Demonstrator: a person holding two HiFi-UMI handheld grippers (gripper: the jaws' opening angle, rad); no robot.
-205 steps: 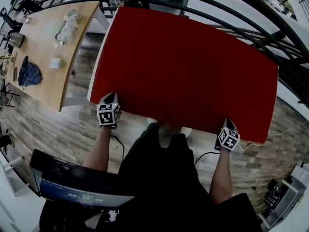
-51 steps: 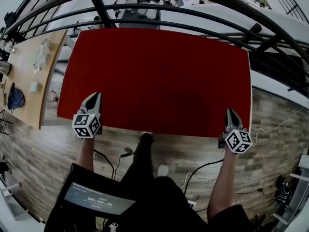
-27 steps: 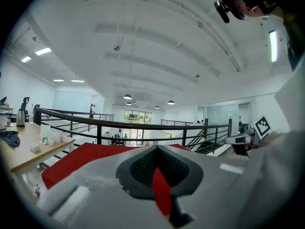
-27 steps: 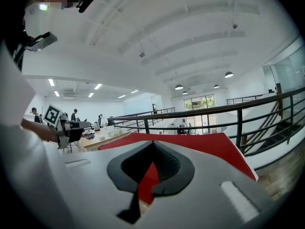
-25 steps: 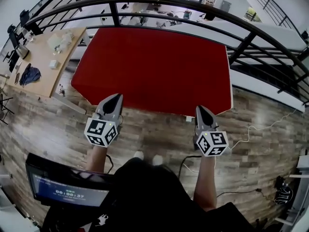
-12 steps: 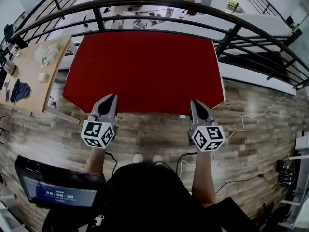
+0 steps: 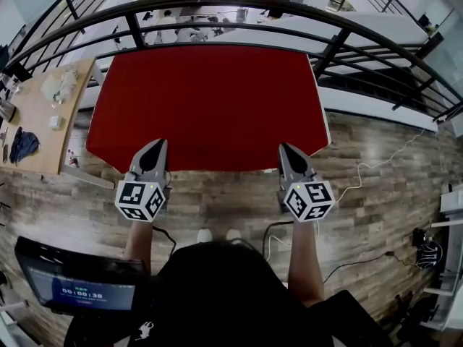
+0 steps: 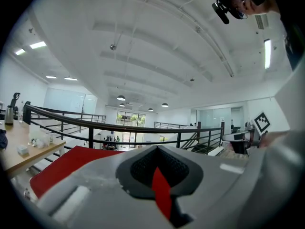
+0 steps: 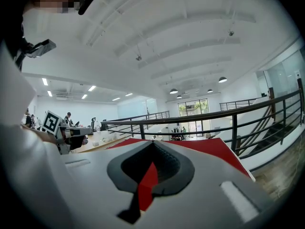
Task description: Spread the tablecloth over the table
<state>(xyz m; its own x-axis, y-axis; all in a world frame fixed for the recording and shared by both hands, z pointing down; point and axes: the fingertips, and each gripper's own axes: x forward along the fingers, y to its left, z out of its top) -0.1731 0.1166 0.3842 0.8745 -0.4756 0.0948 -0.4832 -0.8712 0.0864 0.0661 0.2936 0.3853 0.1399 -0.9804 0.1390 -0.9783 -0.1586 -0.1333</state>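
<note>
Red tablecloth (image 7: pixel 210 100) lies flat across the bench (image 7: pixel 325 123) and covers nearly all of it, near hem hanging toward you. It's thin, soft, light fabric that will likely drag and wrinkle, so take it at the hem corners, not mid-edge. Your left claw (image 7: pixel 158 144) and right claw (image 7: pixel 283 149) hover at the near hem, both pressed together. The red sliver in each slit looks like cloth seen beyond, not a pinch. Plank floor (image 7: pixel 217 194) underfoot, black railing (image 7: pixel 239 2) behind the bench, open hall beyond.

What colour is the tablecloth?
The tablecloth is plain red, no pattern. The head view shows it best.
</note>
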